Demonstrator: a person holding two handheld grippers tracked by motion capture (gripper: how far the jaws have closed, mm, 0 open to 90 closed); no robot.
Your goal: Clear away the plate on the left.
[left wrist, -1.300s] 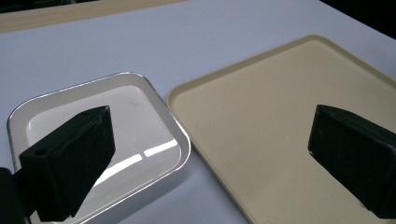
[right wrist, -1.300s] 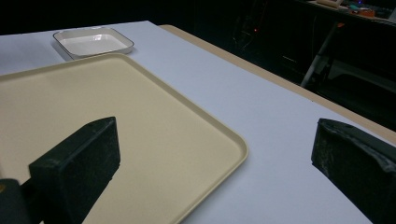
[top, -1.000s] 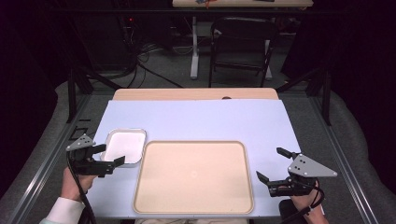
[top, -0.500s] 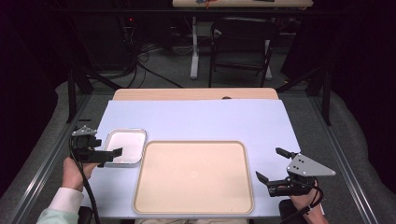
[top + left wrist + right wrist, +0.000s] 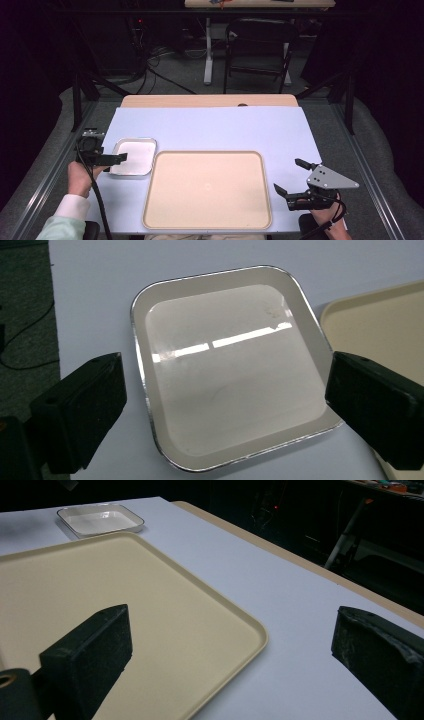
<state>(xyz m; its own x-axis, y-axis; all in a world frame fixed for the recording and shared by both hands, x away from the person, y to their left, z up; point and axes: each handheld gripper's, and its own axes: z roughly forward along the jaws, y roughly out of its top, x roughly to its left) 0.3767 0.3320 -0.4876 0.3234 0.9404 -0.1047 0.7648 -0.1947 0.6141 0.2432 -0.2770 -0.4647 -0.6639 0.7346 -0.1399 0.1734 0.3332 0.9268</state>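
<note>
Two grippers show from the high view: the left gripper (image 5: 117,159) reaches over the near-left edge of a small white square metal-rimmed dish (image 5: 133,156), while the right gripper (image 5: 289,176) hangs well apart, beside a large beige plastic tray (image 5: 207,189) on the pale blue tabletop (image 5: 215,127).

Left gripper view: jaws wide apart, holding nothing, the dish directly ahead between them.

Right gripper view: jaws spread, empty; the dish lies far ahead-left, so the left hand looks nearer.

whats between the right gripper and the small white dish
The large beige tray lies between the right gripper and the small white dish, empty, as the high view shows.
</note>
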